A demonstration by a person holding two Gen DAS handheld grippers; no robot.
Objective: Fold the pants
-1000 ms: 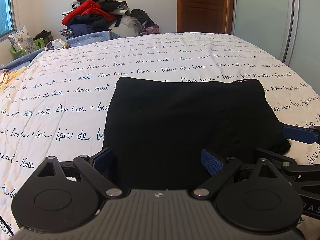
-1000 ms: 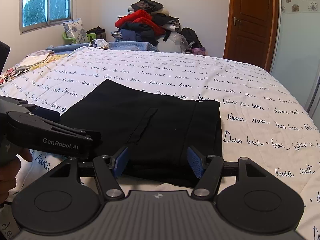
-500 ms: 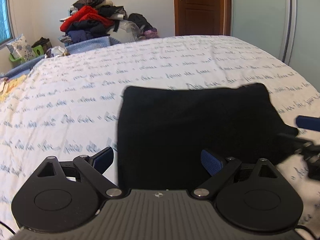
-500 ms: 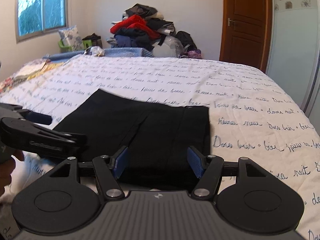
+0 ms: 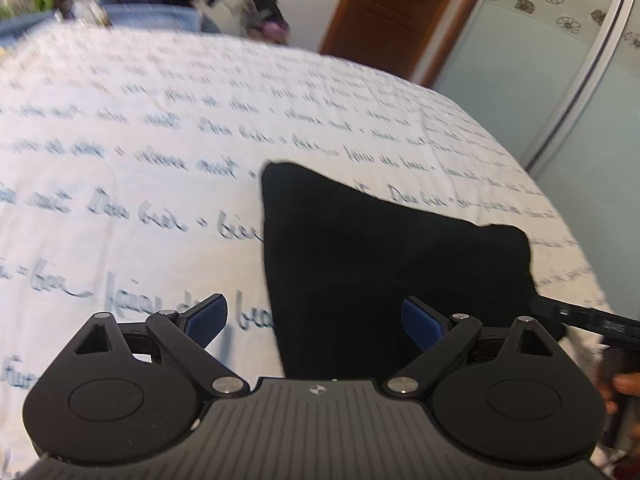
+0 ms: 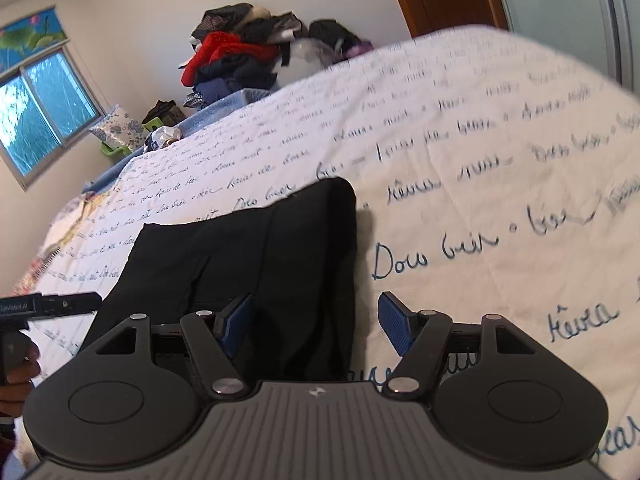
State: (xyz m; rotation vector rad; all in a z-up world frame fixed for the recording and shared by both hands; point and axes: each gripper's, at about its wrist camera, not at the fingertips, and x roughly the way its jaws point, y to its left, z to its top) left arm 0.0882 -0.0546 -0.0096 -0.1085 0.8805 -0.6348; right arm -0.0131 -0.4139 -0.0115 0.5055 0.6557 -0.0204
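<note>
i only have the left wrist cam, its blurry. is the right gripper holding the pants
Observer: No. In the right wrist view the right gripper is open, its pads astride the right edge of the black pants, gripping nothing.
Operator: what's along that right edge
Observer: A doubled fold of cloth stands up from the bedspread, with a seam beside it.
Operator: anything on the far left i can't see
Observer: A window on the left wall, with a floral pillow below it.
</note>
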